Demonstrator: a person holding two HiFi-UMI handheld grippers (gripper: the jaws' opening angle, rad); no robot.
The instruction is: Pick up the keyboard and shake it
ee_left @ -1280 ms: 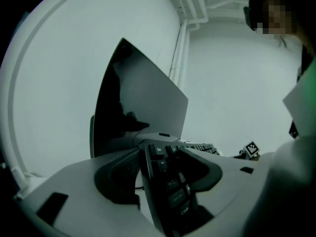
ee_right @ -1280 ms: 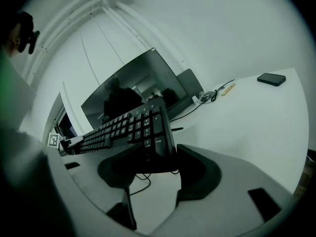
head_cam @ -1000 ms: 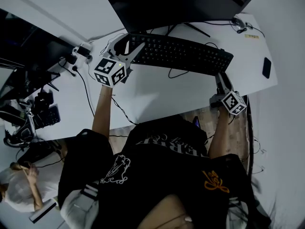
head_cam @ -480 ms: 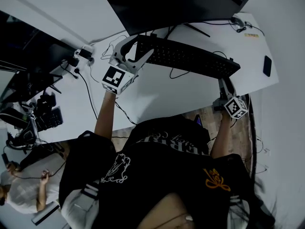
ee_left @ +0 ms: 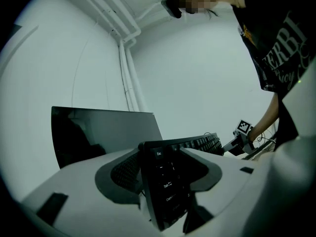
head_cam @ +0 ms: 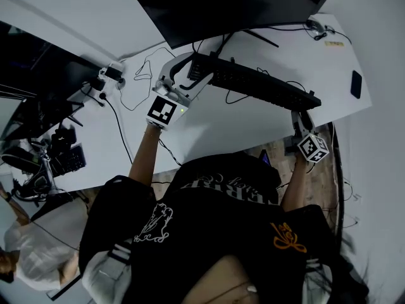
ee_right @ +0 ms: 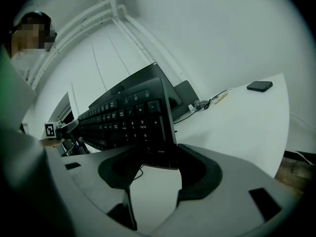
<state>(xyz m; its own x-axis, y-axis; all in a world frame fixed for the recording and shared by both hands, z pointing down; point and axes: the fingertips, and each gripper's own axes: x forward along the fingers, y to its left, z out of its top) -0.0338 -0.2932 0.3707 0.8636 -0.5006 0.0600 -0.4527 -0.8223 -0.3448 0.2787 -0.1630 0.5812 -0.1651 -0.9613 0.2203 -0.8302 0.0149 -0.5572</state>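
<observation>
A black keyboard point(head_cam: 259, 84) hangs in the air over the white desk point(head_cam: 215, 128), tipped up so that I see mostly its front edge. My left gripper point(head_cam: 192, 71) is shut on its left end, where the Esc and Tab keys point(ee_left: 165, 184) sit between the jaws. My right gripper point(head_cam: 304, 111) grips the right end by the number pad point(ee_right: 136, 125); its jaws are closing on that end with the keyboard between them. In the left gripper view the far right gripper point(ee_left: 237, 141) shows beyond the key rows. A cable trails from the keyboard's back to the desk.
A dark monitor point(head_cam: 234, 5) stands just behind the keyboard. A black phone point(head_cam: 355, 84) lies at the desk's right edge. A power strip point(head_cam: 109, 71) and loose cables lie at the left. Another person point(head_cam: 35, 246) is at the lower left.
The keyboard has tipped from keys-up to nearly on edge and shifted right. Both grippers moved with it, the left one turning as it went.
</observation>
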